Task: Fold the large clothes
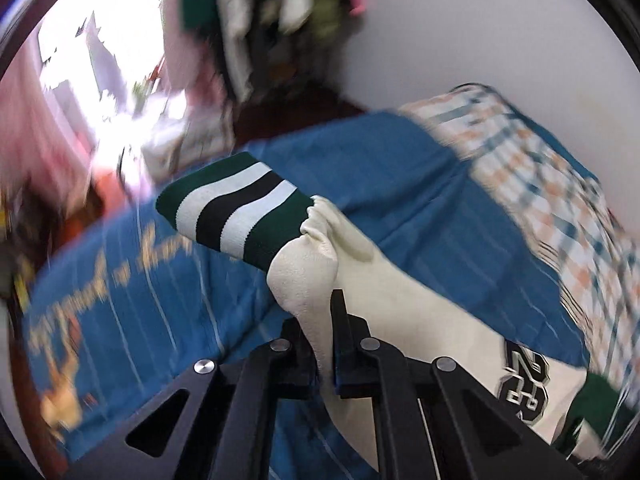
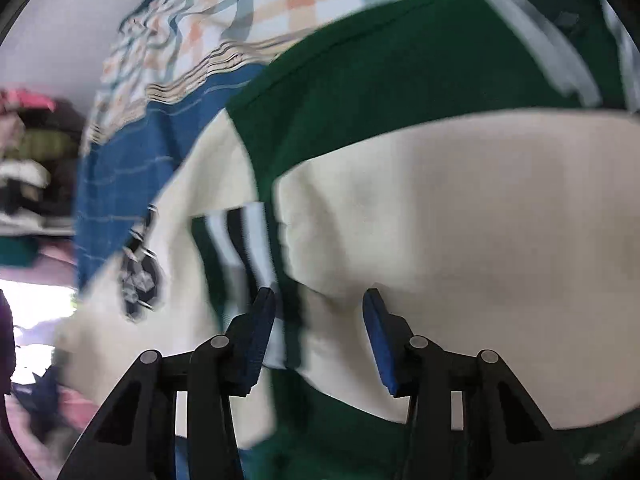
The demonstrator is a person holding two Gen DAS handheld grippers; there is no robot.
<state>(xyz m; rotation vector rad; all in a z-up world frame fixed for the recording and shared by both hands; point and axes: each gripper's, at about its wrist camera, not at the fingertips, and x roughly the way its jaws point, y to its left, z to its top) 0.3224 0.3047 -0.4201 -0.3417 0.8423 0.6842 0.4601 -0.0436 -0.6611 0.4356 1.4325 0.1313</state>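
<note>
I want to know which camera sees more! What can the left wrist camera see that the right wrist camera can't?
Only the left wrist camera shows the left gripper, shut on the cream sleeve, a readable number 23 and gold writing on the blue sheet. Only the right wrist camera shows the open right gripper hovering over the jacket's wide green and cream body. Both show the jacket, its striped cuff, the blue sheet and the checked blanket.
</note>
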